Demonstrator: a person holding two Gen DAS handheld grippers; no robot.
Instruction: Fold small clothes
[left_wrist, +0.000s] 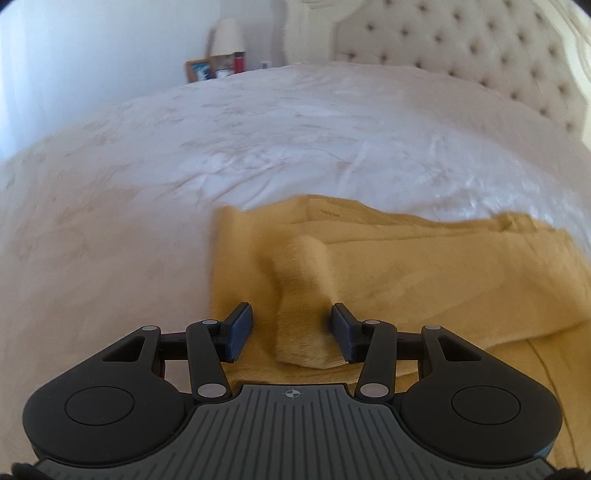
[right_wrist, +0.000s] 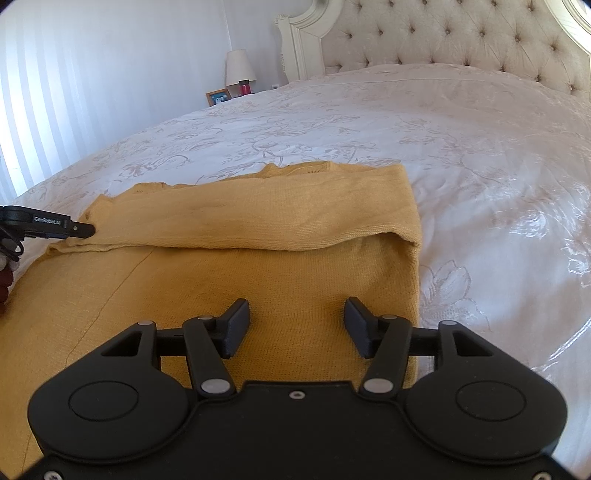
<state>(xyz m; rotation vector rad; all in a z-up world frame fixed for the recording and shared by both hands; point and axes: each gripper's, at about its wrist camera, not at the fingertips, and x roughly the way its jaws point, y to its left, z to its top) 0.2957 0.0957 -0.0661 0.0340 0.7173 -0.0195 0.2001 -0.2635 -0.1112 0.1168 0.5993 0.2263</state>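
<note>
A mustard-yellow knit garment (right_wrist: 258, 210) lies on the bed, its far part folded toward me into a long doubled band. In the left wrist view my left gripper (left_wrist: 291, 308) hovers low over the garment (left_wrist: 424, 273). A raised ridge of yellow cloth runs between its blue pads (left_wrist: 242, 325); the right pad brushes it and the left pad stands apart. Seen from the right wrist view, one of the left gripper's fingers (right_wrist: 79, 229) meets the left end of the folded band. My right gripper (right_wrist: 296, 302) is open just over the flat near part, near the garment's right edge, with nothing between its pads.
The white floral bedspread (right_wrist: 480, 166) spreads out to the right and beyond the garment. A tufted headboard (right_wrist: 461, 37) stands at the far end. A bedside lamp (right_wrist: 238, 68), a framed picture (right_wrist: 218, 96) and a red cup (right_wrist: 244, 88) sit past the bed's far left corner.
</note>
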